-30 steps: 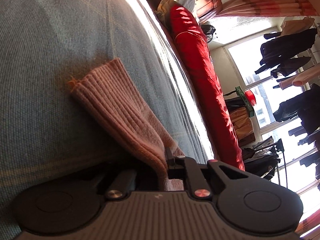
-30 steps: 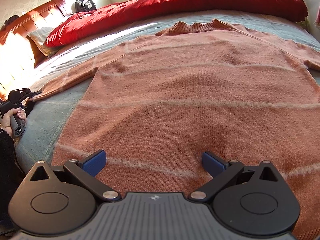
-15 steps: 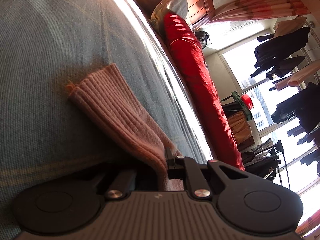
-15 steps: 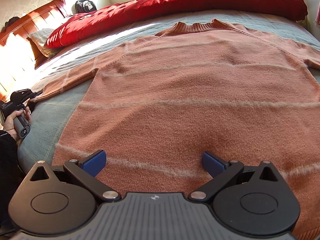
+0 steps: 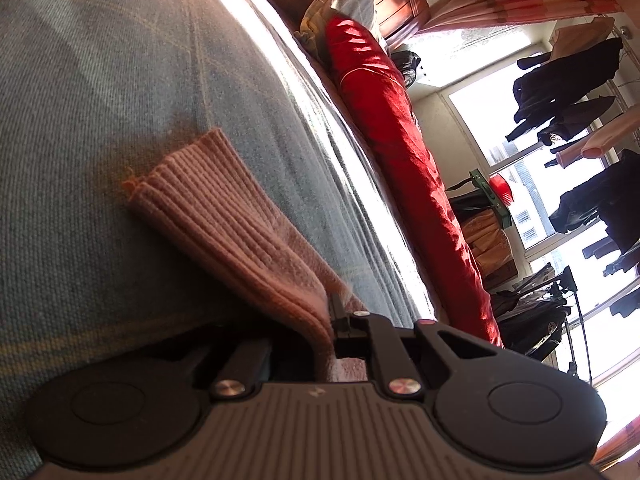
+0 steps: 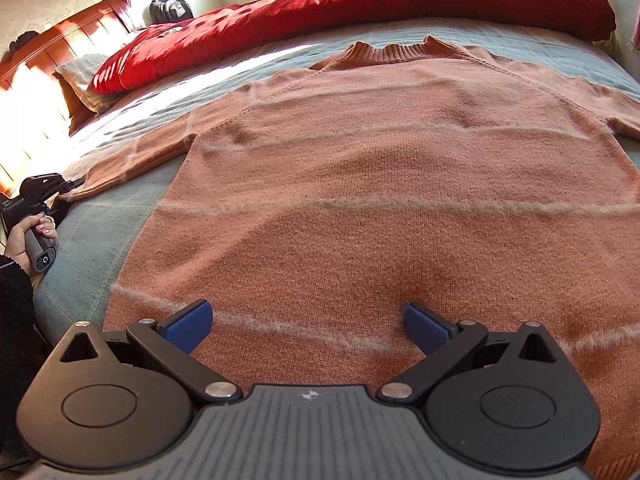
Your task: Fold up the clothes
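A salmon-pink knit sweater (image 6: 400, 208) with pale stripes lies flat, front up, on the bed, collar at the far side. My right gripper (image 6: 308, 322) hovers open over its lower hem, blue pads apart with nothing between them. The sweater's left sleeve runs out to the bed's left edge. Its ribbed cuff (image 5: 216, 220) is pinched in my left gripper (image 5: 330, 320), which is shut on it. In the right wrist view that left gripper (image 6: 66, 188) shows at the far left, with a hand on its handle.
The bed has a grey-blue cover (image 5: 100, 100). A red duvet (image 6: 360, 12) is bunched along the far side, with a pillow (image 6: 76, 76) and wooden headboard (image 6: 48, 64) at the left. Dark clothes (image 5: 560, 88) hang on a rack by the window.
The left wrist view has rolled slightly; the cuff stays gripped. The right gripper and the sweater have not moved.
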`<state>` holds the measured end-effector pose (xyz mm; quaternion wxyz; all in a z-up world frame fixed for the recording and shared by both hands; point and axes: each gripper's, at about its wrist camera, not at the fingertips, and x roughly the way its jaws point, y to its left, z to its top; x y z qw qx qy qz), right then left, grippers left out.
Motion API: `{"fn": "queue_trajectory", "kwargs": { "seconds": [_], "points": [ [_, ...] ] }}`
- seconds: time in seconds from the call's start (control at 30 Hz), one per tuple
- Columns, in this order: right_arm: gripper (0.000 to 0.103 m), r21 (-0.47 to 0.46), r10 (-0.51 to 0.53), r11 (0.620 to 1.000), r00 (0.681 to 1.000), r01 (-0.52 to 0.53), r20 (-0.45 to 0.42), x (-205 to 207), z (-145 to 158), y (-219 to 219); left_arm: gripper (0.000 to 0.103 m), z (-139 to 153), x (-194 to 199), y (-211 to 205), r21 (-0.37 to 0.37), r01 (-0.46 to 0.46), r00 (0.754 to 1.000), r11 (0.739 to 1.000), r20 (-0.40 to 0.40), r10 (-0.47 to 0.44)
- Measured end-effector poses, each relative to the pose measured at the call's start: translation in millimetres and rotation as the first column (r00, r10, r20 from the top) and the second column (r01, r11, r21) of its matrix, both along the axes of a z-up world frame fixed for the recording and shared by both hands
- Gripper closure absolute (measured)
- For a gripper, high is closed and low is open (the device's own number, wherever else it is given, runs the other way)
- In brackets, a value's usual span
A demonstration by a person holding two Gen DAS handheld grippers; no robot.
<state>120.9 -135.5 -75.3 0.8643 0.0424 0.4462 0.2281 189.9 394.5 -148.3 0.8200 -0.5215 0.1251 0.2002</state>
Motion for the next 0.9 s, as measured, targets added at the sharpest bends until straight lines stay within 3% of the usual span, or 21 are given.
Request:
{"fn": "queue_trajectory", "kwargs": {
  "seconds": [0.2, 0.53, 0.9],
  "points": [
    [0.0, -0.007, 0.008, 1.0, 1.0, -0.008, 0.002, 0, 0, 1, 0.096, 15, 4, -5, 0.048, 0.027, 1.0, 0.998, -0.016, -0.026],
    [0.0, 0.016, 0.012, 1.0, 1.0, -0.012, 0.007, -1, 3, -3, 0.097, 64, 23, -21, 0.127, 0.125, 0.991, 0.984, 0.038, -0.131],
    [0.0, 0.058, -0.003, 0.998, 1.0, 0.002, 0.023, -4, 9, -23, 0.097, 114, 64, -72, 0.165, 0.258, 0.96, 0.952, 0.069, -0.272]
  ]
}}
